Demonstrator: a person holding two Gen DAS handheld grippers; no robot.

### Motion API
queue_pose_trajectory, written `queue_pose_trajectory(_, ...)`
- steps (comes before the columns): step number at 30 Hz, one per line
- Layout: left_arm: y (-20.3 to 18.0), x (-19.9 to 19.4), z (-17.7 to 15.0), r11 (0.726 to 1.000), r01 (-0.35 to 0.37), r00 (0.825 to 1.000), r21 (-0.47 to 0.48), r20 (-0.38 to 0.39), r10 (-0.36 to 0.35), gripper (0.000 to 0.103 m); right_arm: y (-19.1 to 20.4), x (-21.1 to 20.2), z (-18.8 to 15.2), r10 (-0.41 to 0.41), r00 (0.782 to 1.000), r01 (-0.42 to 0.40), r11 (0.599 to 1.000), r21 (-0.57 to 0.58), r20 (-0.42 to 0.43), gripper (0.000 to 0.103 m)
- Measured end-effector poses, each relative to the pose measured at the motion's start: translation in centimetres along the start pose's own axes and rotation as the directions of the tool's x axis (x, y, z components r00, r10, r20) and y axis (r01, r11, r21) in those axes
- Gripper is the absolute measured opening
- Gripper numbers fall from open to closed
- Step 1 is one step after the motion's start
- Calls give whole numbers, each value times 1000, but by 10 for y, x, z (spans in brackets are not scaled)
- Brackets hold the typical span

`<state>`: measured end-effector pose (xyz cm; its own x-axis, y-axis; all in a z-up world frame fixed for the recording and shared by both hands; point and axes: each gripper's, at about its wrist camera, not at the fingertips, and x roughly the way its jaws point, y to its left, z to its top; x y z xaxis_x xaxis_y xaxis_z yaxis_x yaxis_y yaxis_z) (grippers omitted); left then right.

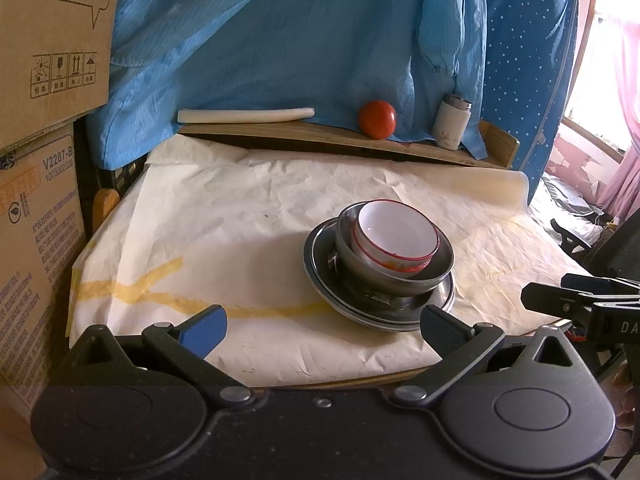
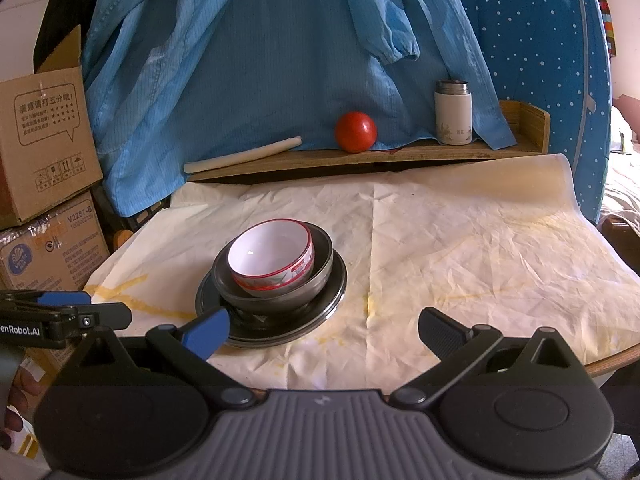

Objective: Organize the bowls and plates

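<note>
The table is covered in crinkly paper with loads of open room right of the stack and some on its left. Metal plates sit near the front edge, a metal bowl on them, a white bowl tilted inside that. Left claw and right claw hover level at the front edge, both wide open, holding nothing.

Bowl nested in larger bowl, on stacked plates, on counter | shelf behind: roll left, ball centre, flask right | boxes at far left
</note>
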<state>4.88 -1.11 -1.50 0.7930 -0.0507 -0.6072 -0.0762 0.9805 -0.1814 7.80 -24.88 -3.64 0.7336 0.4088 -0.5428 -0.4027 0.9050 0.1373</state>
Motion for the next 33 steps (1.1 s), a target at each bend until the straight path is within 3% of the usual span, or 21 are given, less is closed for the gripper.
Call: queue_pose_trajectory(33, -5, -9, -2, 1000, -30, 1000, 10, 1, 30, 102, -6, -5, -3, 25, 1000, -25, 1000, 11, 14, 103)
